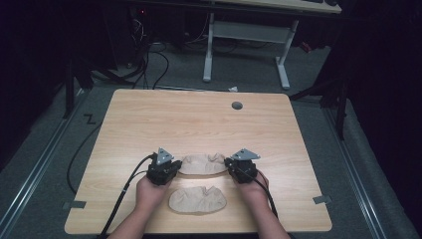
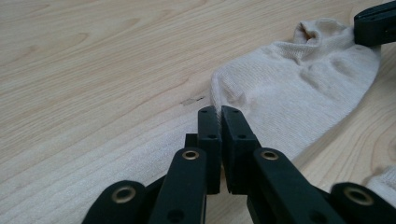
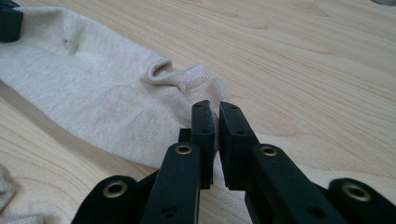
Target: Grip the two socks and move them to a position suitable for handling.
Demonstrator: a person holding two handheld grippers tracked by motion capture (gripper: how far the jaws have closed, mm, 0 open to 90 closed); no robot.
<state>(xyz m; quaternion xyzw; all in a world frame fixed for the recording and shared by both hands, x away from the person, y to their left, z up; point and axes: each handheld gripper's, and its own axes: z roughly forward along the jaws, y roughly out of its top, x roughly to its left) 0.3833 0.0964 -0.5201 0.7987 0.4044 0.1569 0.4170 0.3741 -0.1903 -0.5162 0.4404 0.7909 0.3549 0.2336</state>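
Note:
Two beige socks lie on the wooden table [image 1: 149,119]. The farther sock [image 1: 203,164] stretches flat between my two grippers. My left gripper [image 1: 177,167] is at its left end, and in the left gripper view its jaws [image 2: 219,112] are shut on the edge of that sock [image 2: 289,98]. My right gripper [image 1: 228,163] is at the right end. In the right gripper view it [image 3: 215,108] is shut on the cuff end of the sock [image 3: 107,98], with fabric between the jaws. The nearer sock [image 1: 197,200] lies loose between the person's wrists.
A grey round cap [image 1: 237,105] sits in the table's far side. Grey tape pieces [image 1: 322,199] mark the table's near corners. Beyond the table stand a white desk frame [image 1: 249,32] and floor cables [image 1: 149,64].

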